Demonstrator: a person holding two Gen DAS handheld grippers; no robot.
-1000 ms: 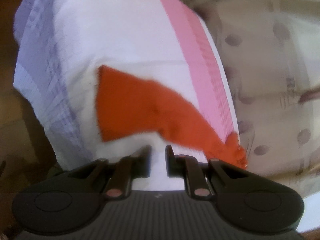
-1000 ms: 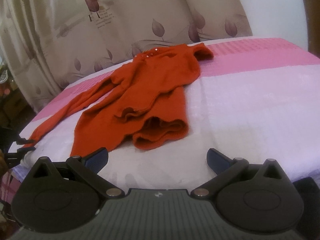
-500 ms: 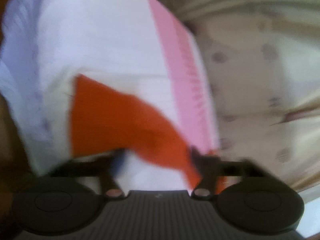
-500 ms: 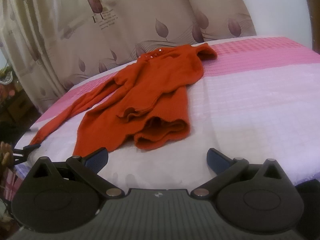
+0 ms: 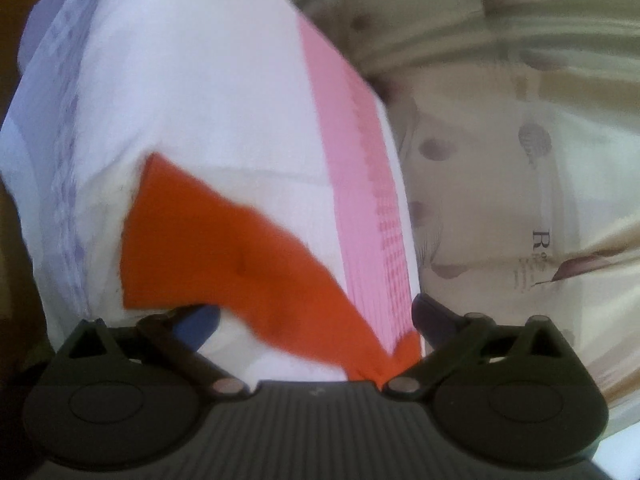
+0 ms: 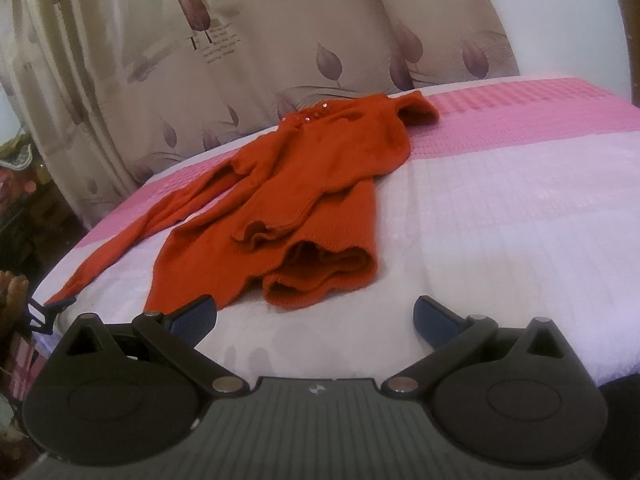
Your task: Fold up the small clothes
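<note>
A bed covered with a white textured bedspread (image 6: 500, 240) that has a broad pink band (image 6: 520, 108) along its far side fills both views, and a beige curtain printed with mauve leaves (image 6: 240, 40) hangs behind it.

In the right wrist view, the curtain takes the upper left and the middle of the frame. The orange-red knitted long-sleeved garment (image 6: 304, 196) lies on the bedspread a little left of the centre. One sleeve stretches to the lower left, to the edge of the bed, where the tips of the left gripper (image 6: 42, 312) show, small and dark. The other sleeve is folded over the body of the garment, and small shiny beads sit at the neck. The right gripper (image 6: 314, 316) is at the bottom of the frame, its jaws wide apart with only bedspread between them.

In the left wrist view, which is blurred, the bedspread is at the left and centre and the curtain at the right. The left gripper's jaws are opening, and the orange-red sleeve (image 5: 248, 256) lies loose between the blue pads (image 5: 196, 320), not pressed.
</note>
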